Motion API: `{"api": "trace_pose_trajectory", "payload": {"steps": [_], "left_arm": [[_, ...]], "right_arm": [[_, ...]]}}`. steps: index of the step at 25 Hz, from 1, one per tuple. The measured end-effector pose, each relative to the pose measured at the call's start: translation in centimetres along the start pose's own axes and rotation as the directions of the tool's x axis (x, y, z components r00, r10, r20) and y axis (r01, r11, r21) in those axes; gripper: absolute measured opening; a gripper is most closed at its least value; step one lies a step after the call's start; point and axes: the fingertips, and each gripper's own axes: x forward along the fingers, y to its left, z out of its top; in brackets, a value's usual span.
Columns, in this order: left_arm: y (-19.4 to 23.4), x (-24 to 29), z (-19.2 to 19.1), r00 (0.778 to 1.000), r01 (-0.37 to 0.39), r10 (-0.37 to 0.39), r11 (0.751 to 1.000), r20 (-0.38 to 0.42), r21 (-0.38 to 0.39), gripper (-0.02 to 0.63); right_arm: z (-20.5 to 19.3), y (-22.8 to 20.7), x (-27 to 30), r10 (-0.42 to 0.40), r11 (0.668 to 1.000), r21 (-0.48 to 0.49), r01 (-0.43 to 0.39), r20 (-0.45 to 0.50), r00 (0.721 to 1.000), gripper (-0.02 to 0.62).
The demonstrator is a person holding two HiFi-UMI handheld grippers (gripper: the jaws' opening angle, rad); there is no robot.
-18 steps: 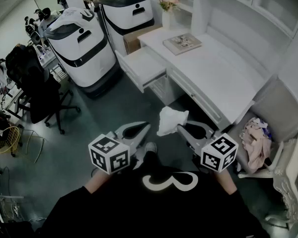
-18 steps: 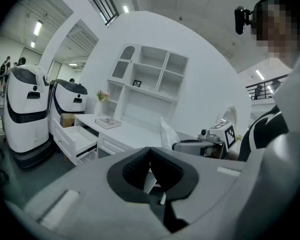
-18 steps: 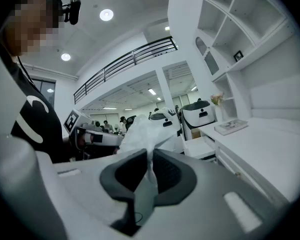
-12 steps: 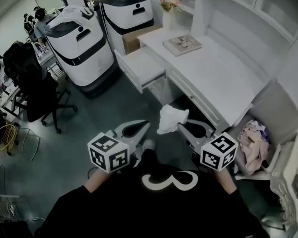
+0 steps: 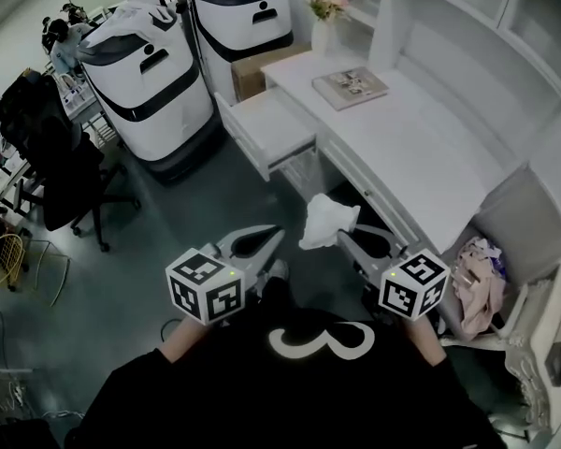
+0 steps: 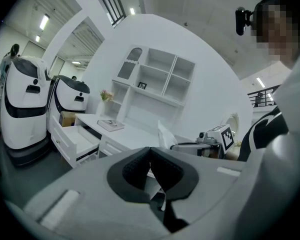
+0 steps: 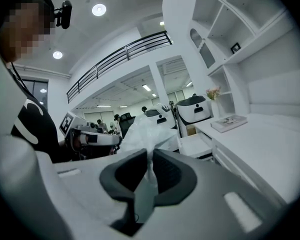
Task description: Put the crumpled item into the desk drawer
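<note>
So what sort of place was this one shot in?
Most likely a robotics lab or test hall with a mock home-study corner: a white desk with a shelf unit above it, two big white-and-black robot units parked beside it, and a black office chair on the open floor.

A dark grey floor [image 5: 187, 213] is spreading across the room. A white desk [image 5: 421, 148] is standing at two o'clock, with white shelving [image 5: 477, 7] rising behind it. Two white-and-black machines [image 5: 154, 73] are sitting at eleven o'clock, a black office chair [image 5: 56, 157] is standing at nine o'clock, and round ceiling lights [image 7: 99, 9] are glowing overhead.
</note>
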Motion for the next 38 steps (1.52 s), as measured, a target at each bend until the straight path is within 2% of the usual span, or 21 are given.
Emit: {"api": "trace_pose_trajectory", "payload": {"steps": [10, 19, 28, 38], "left_arm": [[8.4, 4.6, 3.3, 1.000, 0.003, -0.004, 0.999, -0.029, -0.035, 0.009], [18.9, 9.9, 7.2, 0.997, -0.004, -0.003, 0.995, -0.072, -0.098, 0.009], [28.5, 14.5, 10.6, 0.995, -0.005, -0.007, 0.993, -0.101, -0.118, 0.009], [34.6, 17.6, 11.5, 0.992, 0.000, -0.017, 0.991, -0.125, -0.130, 0.009]], "right_arm": [[2.8, -5.7, 8.0, -0.010, 0.999, 0.043, 0.011, -0.025, 1.000, 0.038], [5.8, -11.9, 17.8, -0.010, 0.996, 0.086, 0.018, -0.089, 0.996, 0.038], [8.9, -17.7, 26.2, -0.034, 0.993, 0.106, 0.046, -0.113, 0.993, 0.038], [9.4, -21.2, 31.7, -0.046, 0.992, 0.108, 0.063, -0.152, 0.987, 0.038]]}}
